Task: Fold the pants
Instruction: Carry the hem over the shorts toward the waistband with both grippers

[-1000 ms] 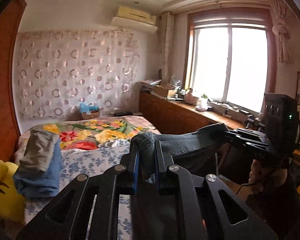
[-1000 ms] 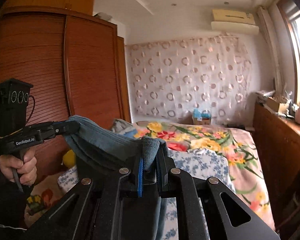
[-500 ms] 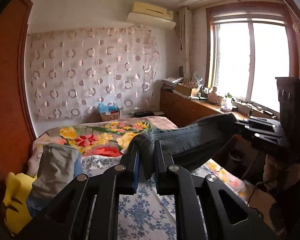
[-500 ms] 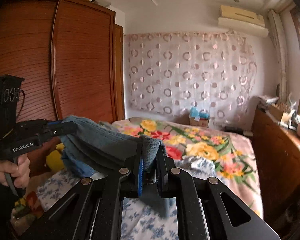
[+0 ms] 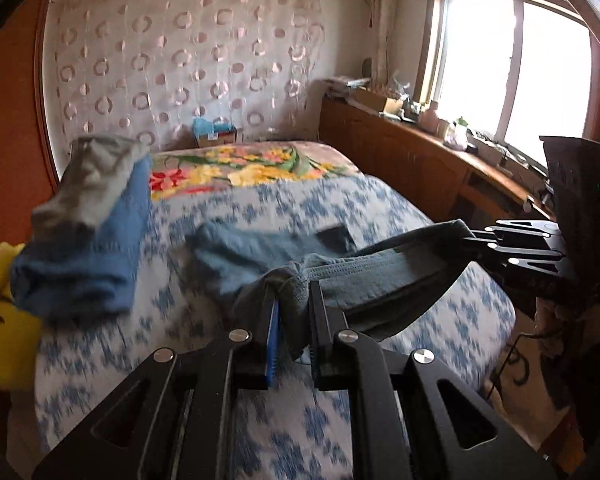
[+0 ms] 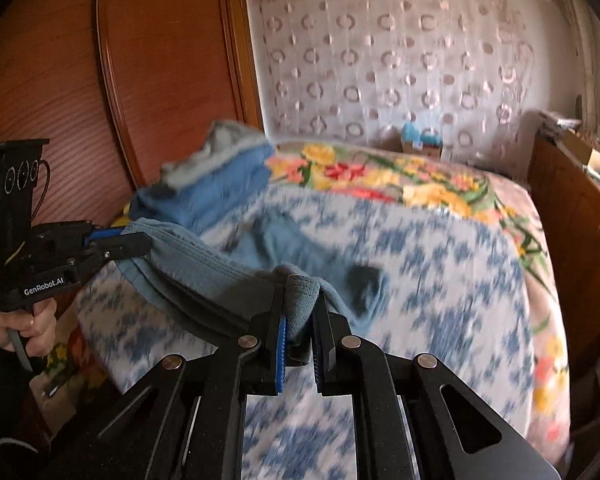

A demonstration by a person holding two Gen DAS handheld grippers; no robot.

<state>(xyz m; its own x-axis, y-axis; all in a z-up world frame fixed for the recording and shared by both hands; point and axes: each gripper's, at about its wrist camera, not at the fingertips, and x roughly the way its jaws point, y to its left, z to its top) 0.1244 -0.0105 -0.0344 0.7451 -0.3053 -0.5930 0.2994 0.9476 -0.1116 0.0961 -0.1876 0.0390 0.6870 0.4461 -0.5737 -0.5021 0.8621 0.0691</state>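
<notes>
Blue-grey pants (image 5: 384,276) held up by the waistband, stretched between both claws above the bed (image 5: 340,208); legs trail onto the blue-flowered sheet at frame centre, motion-blurred; left claw (image 5: 293,320) clamped tight on one bunched end of the band; right claw (image 6: 300,320) likewise pinched on the other end. Step in hand, as I judge it: laying the garment out flat on the bed, no fold made yet. Next move calls for both claws lowering level, keeping the band taut, clear of the folded-clothes stack (image 5: 84,232) at left.
</notes>
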